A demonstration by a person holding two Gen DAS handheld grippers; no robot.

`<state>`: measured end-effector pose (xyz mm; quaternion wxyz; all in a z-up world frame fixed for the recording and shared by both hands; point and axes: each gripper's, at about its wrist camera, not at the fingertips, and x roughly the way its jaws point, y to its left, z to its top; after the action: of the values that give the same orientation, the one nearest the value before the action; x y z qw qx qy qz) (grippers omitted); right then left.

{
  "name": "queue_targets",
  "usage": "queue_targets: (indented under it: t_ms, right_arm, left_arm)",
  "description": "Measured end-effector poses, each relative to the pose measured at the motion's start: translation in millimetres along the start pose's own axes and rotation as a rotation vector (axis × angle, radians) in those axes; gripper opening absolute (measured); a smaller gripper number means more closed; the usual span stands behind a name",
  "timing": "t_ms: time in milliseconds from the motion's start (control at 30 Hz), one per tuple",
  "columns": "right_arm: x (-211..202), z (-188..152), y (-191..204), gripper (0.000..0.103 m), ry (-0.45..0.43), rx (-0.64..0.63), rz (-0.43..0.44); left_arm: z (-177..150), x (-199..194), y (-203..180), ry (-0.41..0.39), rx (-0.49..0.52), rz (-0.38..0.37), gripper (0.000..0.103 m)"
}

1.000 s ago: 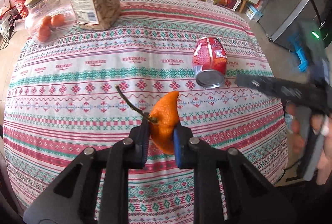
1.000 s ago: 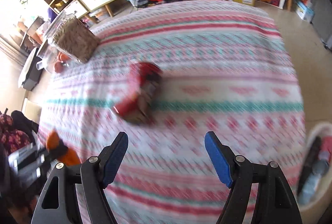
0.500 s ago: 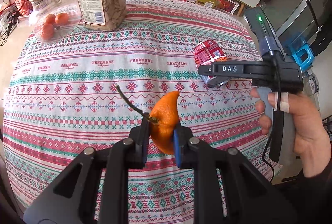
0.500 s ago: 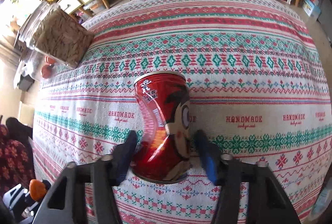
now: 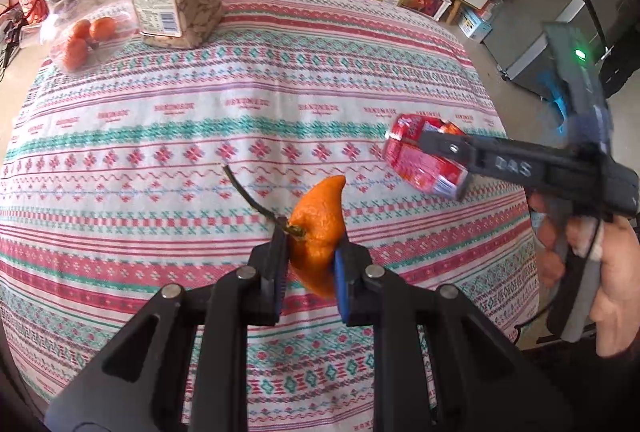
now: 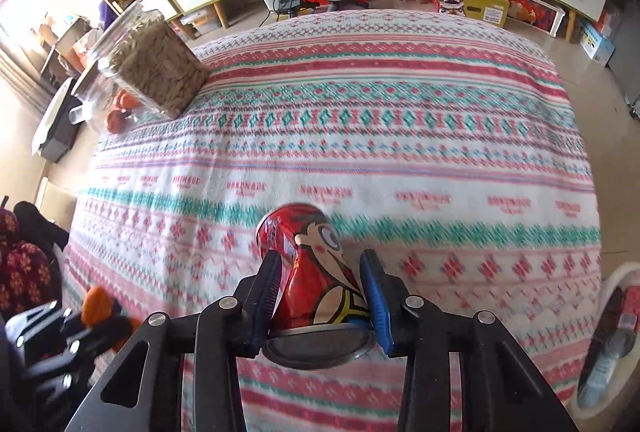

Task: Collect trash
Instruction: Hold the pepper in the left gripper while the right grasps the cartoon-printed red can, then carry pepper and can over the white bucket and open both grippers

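Item, right gripper [image 6: 320,296]: jaws are closing on a dented red can [image 6: 316,272], which is sitting between the pads above the patterned tablecloth [image 6: 400,136]; squeezing should be staying gentle and central so the thin, crushed wall is not slipping out. Item, left gripper [image 5: 310,264]: pinching an orange peel [image 5: 318,232] with stem, and holding it steady is advisable while the white bin [image 6: 612,344], right of the right gripper, is awaiting both.

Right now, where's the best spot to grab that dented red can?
Across its dented waist, from above: the can narrows there, so the pads seat on both sides. The right gripper is closing on it there now.
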<state>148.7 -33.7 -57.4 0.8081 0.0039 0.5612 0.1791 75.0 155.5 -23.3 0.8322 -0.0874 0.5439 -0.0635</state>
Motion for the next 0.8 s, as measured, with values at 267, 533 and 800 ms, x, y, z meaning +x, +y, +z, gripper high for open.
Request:
queue_targets:
  t_ms: [267,533,800]
  right_arm:
    - [1.1,-48.5,-24.3,0.039,0.105,-0.047,-0.025]
    - [8.3,-55.2,-33.5,0.041,0.139,-0.020,0.018]
    - [16.6,-48.4,-24.2,0.038,0.116,-0.024,0.037]
  left_arm:
    - [-8.2,8.8,-24.2,0.028,0.051,0.003,0.022]
    - [-18.7,18.2,-34.8,0.057,0.065,0.010,0.022]
    - [-21.3,20.6,-38.4,0.061,0.081,0.016,0.022]
